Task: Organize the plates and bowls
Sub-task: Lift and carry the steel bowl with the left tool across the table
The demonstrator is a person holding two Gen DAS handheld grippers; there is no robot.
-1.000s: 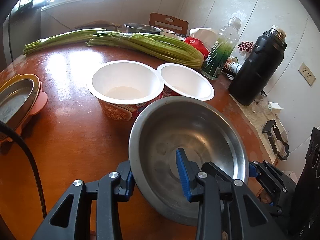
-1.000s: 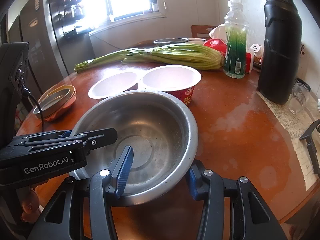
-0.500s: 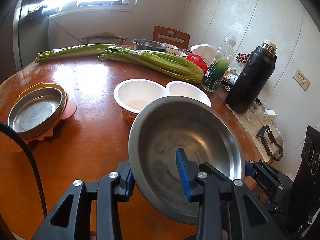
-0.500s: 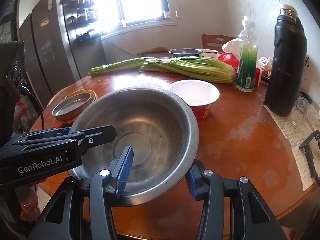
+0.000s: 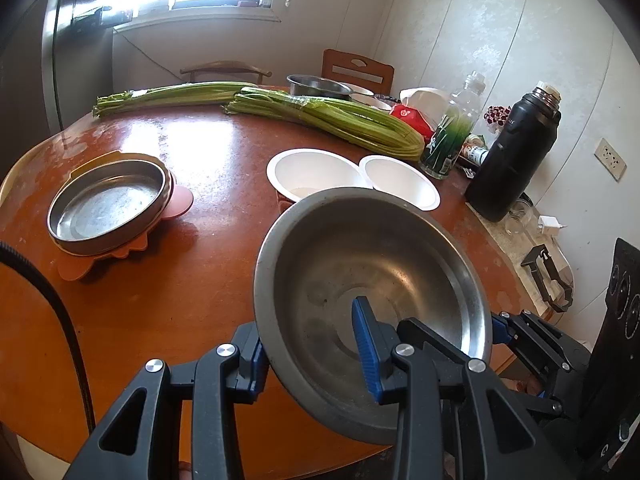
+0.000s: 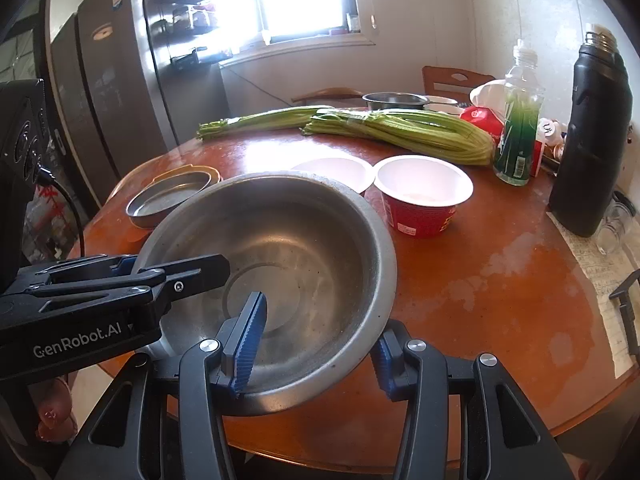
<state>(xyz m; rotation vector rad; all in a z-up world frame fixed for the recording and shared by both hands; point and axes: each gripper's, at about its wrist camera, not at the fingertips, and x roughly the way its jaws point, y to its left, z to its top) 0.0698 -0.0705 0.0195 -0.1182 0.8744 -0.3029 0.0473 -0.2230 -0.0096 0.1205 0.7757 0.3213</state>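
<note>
A large steel bowl [image 5: 372,276] [image 6: 288,256] hangs tilted above the near edge of the round wooden table [image 5: 168,280], carried by both grippers. My left gripper [image 5: 310,354] is shut on its near rim, one blue pad inside and one outside. My right gripper [image 6: 316,350] is shut on the rim at the other side in the same way. Beyond the bowl stand two white paper bowls [image 5: 316,172] [image 5: 400,180], the right one red outside [image 6: 424,196]. A shallow steel plate [image 5: 108,204] [image 6: 172,198] rests on coloured plates at the left.
Celery bundles [image 5: 332,120] lie across the far half of the table. A black thermos [image 5: 512,160], a green-tinted bottle [image 5: 452,136] and a small glass jar [image 5: 520,216] stand at the right. Another steel bowl [image 5: 318,84] sits at the back by a chair.
Both grippers have lifted the steel bowl and drawn it back toward the near table edge. The paper bowls now lie farther off, and the steel plate at the left has come fully into view.
</note>
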